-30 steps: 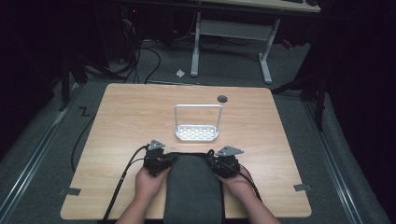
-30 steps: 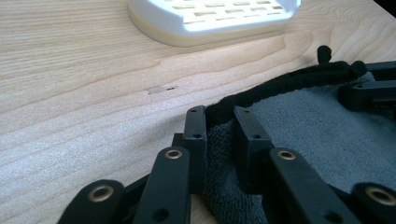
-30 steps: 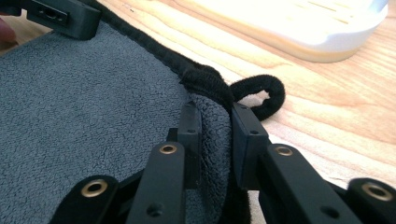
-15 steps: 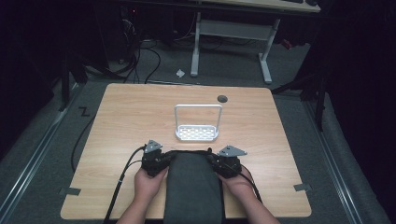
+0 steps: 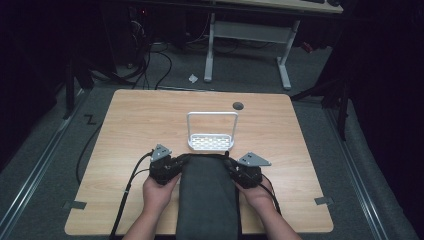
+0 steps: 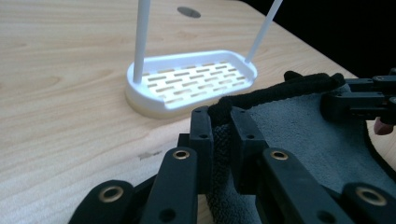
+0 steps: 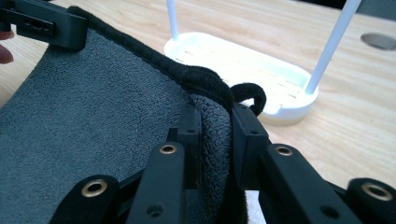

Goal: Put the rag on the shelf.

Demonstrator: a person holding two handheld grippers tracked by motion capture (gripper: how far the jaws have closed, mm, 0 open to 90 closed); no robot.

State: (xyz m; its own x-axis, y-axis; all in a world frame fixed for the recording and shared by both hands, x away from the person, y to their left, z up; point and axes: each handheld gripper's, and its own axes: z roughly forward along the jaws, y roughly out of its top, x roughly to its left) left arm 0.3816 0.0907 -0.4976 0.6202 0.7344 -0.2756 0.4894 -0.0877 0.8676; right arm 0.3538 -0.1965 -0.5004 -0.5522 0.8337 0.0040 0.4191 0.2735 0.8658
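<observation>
High view: my left tongs (image 5: 176, 161) are clenched on the near-left corner of the dark grey terry towel with its black stitched hem (image 5: 209, 195), and their jaws have just been closing with that thick hem between them. I pinch the very corner so the far edge stays taut rather than sagging. The towel lies between my hands on the light wooden tabletop (image 5: 125, 130), trailing back toward me over the near edge. Just beyond its far hem stands the white plastic slotted tray with a tall wire hoop (image 5: 211, 142), close but apart, probably where the cloth is headed. My right tongs (image 5: 231, 165) grasp the opposite corner the same way, so both ends can rise level together.
</observation>
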